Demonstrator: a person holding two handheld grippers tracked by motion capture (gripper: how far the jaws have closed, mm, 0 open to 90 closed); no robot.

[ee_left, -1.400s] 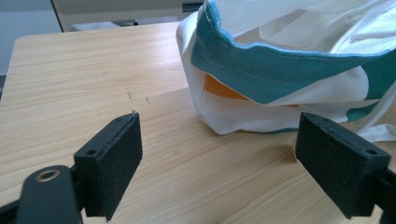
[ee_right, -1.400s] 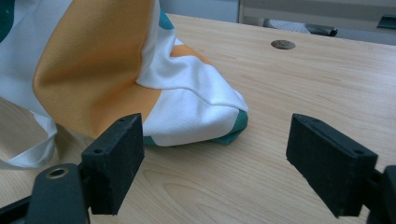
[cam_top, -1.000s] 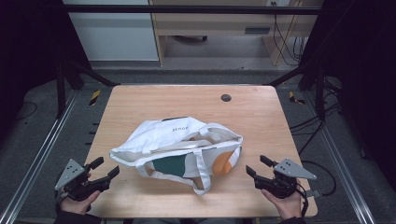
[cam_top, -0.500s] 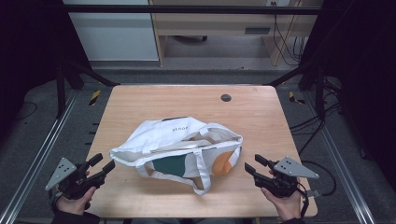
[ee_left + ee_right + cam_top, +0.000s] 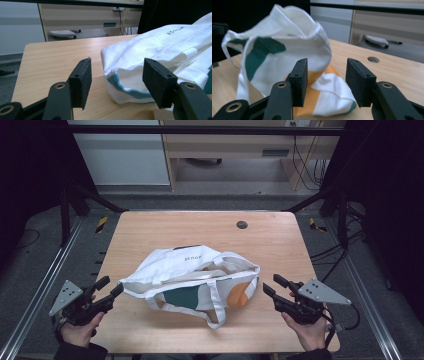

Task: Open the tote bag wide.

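Clearly the bag (image 5: 192, 280) is soft goods: a white cloth tote, crumpled into a loose heap near the middle of the wooden counter (image 5: 150, 227), a little toward the person's edge. It should be light and limp, with no stiffness to lean on; lift one corner and the rest will sag and trail. The weave looks matte and slightly coarse, so it should not slip between foam-faced pads. Nothing about it seems fragile.

Green and orange patches show on its lower face, small grey lettering sits on the upper fold, and a strap (image 5: 216, 305) loops out toward the near edge. The counter is smooth pale wood with rounded corners and a dark round hole (image 5: 242, 225) near its far side.

Both grippers are empty, fingers apart, and both sets of jaws have just been closing with nothing between them. The left gripper (image 5: 116, 289) sits just beside the bag's left end, where a thick folded hem with a teal stripe (image 5: 130, 91) offers a firm bite. The right gripper (image 5: 274, 286) faces the right end, near the orange corner (image 5: 317, 97). Doubled cloth at hems or the strap would hold best; a single layer may simply pull out.
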